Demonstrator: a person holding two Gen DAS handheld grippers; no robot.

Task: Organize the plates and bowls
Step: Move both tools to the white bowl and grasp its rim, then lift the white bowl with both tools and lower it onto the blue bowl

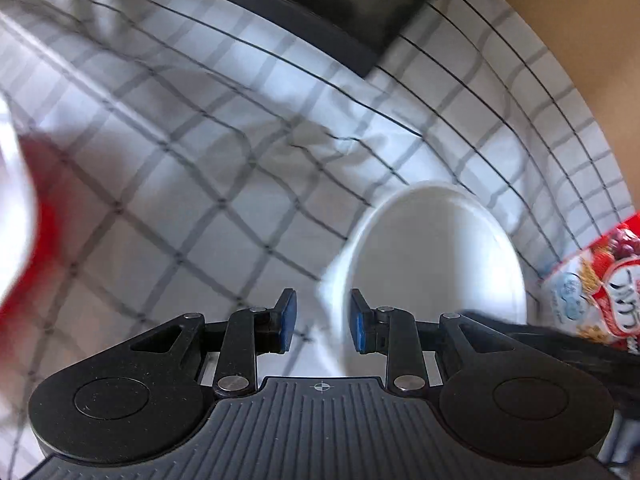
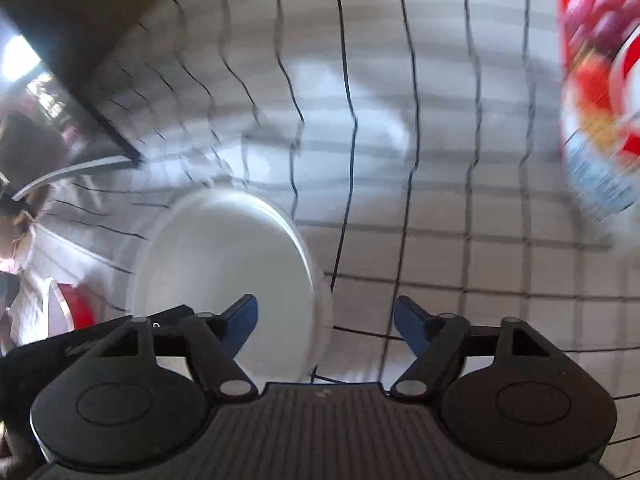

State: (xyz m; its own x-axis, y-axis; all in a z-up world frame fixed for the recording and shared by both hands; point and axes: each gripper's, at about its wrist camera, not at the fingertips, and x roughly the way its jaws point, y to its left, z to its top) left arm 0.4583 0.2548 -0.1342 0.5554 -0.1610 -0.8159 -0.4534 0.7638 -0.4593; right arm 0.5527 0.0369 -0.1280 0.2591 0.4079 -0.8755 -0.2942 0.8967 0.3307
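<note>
Nearest in the left wrist view is the left gripper [image 1: 322,320], with its blue pads [image 1: 287,320] apart and nothing held between them. Just beyond its right finger lies a white plate [image 1: 436,268], round, plain and shallow, on the checked tablecloth [image 1: 180,184]. Its near left rim shows through the gap between the fingers. To the far left of the plate the cloth is wide and free, with some wrinkles. A dark flat slab [image 1: 320,12] closes the far side, a red and white cereal bag [image 1: 596,284] stands at the right edge, and a blurred red thing [image 1: 24,240] is at the left edge. In the right wrist view the right gripper [image 2: 325,326] is spread wide and holds nothing. The same plate [image 2: 224,276] lies near and left, behind the left finger [image 2: 240,324]. The cloth [image 2: 460,272] ahead and to the right is free until the blurred bag [image 2: 600,88] at the far right. Both grippers point low over the cloth.
</note>
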